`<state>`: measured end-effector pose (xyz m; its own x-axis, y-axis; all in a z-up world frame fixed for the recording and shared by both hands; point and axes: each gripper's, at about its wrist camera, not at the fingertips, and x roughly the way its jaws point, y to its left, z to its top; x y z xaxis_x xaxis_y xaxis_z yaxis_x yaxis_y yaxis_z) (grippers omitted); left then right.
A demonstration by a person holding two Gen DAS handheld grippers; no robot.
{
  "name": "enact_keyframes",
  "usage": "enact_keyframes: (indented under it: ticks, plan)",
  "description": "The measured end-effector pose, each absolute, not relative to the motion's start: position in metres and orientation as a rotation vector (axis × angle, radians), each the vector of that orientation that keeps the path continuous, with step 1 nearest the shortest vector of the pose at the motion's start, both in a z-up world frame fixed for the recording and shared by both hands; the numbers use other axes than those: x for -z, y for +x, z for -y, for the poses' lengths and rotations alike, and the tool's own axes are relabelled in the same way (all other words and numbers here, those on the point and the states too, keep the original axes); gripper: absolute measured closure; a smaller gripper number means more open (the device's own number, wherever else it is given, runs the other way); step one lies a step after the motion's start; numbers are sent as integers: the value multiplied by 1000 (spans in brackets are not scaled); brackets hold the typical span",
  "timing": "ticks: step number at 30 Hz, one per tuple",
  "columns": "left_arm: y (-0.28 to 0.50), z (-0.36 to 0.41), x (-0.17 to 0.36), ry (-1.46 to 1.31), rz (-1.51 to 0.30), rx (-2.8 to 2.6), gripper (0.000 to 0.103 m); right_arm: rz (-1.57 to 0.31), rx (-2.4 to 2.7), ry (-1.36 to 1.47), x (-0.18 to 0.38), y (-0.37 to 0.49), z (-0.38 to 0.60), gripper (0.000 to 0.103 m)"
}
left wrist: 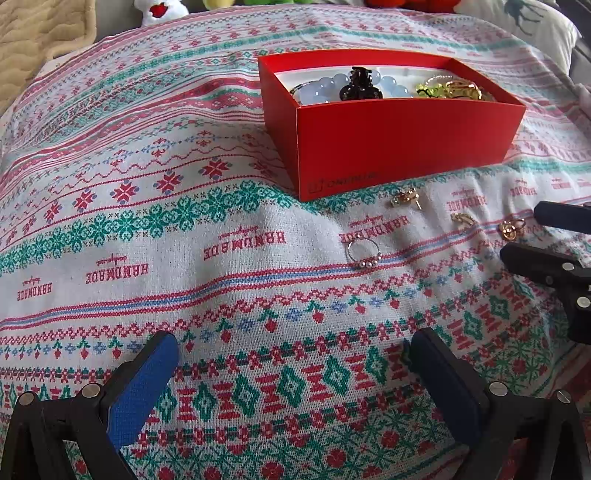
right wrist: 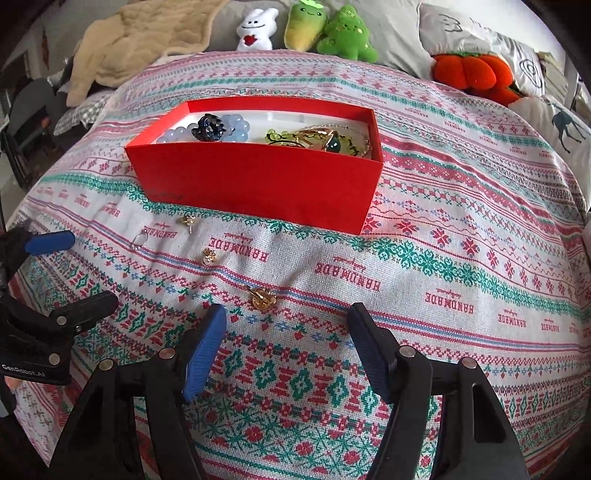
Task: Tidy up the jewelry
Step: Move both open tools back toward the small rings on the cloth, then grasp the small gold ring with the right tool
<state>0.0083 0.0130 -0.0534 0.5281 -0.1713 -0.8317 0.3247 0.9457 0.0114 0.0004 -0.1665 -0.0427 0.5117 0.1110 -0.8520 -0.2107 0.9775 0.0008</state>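
A red open box (left wrist: 402, 147) sits on the patterned cloth and holds blue beads (left wrist: 321, 86), a dark hair claw (left wrist: 360, 86) and gold and green jewelry (left wrist: 454, 90). It also shows in the right wrist view (right wrist: 258, 177). On the cloth in front of it lie a silver ring (left wrist: 363, 252) and three small gold pieces (left wrist: 406, 196) (left wrist: 462, 218) (left wrist: 511, 228). In the right wrist view a gold piece (right wrist: 261, 297) lies just ahead of my right gripper (right wrist: 288, 332), which is open and empty. My left gripper (left wrist: 291, 354) is open and empty, short of the silver ring.
The cloth (right wrist: 443, 277) covers a bed. Plush toys (right wrist: 332, 35), an orange plush (right wrist: 469, 74), pillows (right wrist: 554, 118) and a beige blanket (right wrist: 140, 40) lie behind the box. The other gripper shows at each view's edge (left wrist: 554, 251) (right wrist: 48, 280).
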Motion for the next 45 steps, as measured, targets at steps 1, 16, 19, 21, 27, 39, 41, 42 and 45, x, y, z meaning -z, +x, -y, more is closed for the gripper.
enact_keyframes:
  ticks: [1,16,19,21,27,39,41,42,45]
  plan:
    - [8,-13,53,172,-971,298,0,-1015,-198,-110,42,1,165,40]
    - [10,-11,46,134,-957,348,17,-1022,-226,-76,40,5,170,101]
    - [14,-9,43,101,-956,386,24,-1020,-218,-61,37,3,174,102]
    - [16,-6,40,90,-949,425,33,-1020,-217,-54,35,1,177,102]
    - [28,3,40,82,-949,437,50,-1024,-216,-41,33,-6,186,102]
    - [37,20,45,126,-958,455,87,-1034,-257,-6,32,-11,195,100]
    - [38,20,45,129,-959,452,90,-1035,-262,-7,32,-10,194,99]
    - [38,21,44,132,-958,451,90,-1036,-266,-6,32,-9,193,97]
    - [36,21,43,146,-952,451,90,-1038,-290,3,32,-8,189,78]
